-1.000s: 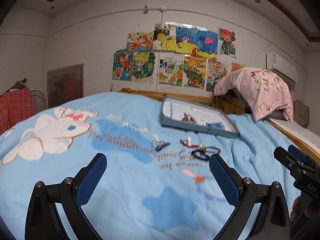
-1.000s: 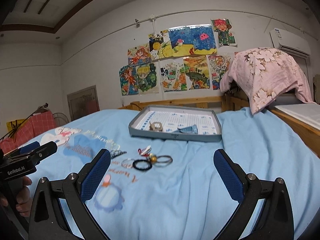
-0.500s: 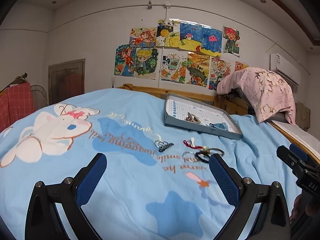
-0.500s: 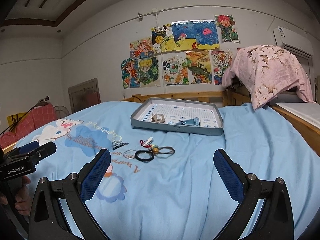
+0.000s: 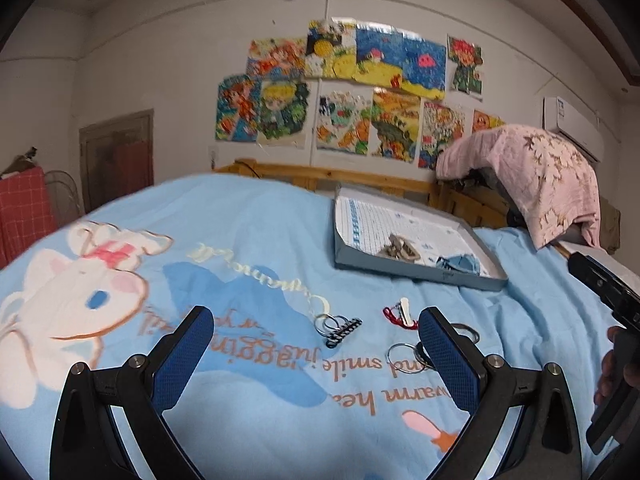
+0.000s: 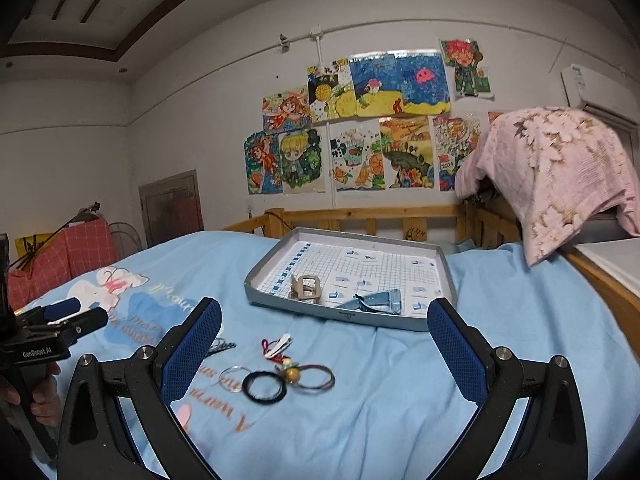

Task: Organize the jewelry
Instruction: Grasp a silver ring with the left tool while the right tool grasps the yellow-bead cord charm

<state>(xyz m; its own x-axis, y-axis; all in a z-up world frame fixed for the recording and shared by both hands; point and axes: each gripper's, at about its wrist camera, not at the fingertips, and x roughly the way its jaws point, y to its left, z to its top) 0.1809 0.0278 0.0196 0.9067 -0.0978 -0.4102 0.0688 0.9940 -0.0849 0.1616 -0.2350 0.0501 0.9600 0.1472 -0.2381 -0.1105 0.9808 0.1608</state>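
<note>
A grey tray point(image 5: 416, 273) with a gridded lining lies on the blue bed and holds a beige buckle point(image 5: 400, 248) and a blue clip point(image 5: 460, 263). Loose pieces lie in front of it: a black comb clip with rings point(image 5: 339, 326), a red-and-white hair clip point(image 5: 400, 312) and a silver ring point(image 5: 400, 354). My left gripper point(image 5: 314, 316) hangs open just short of them. In the right wrist view I see the tray point(image 6: 348, 317), the hair clip point(image 6: 276, 346), a black hair tie point(image 6: 264, 387), a bead point(image 6: 294, 374) and a bangle point(image 6: 320, 378). My right gripper point(image 6: 324, 308) is open above them.
The bedspread point(image 5: 248, 240) has a cartoon rabbit and printed text. A wooden bed rail point(image 6: 360, 220) runs behind the tray. A pink cloth point(image 6: 560, 176) drapes over something at the right. A hand holds the other gripper at the left edge point(image 6: 44, 396).
Both grippers have come forward and closer to the loose jewelry, which now sits between their fingers in view. Nothing has been picked up.
</note>
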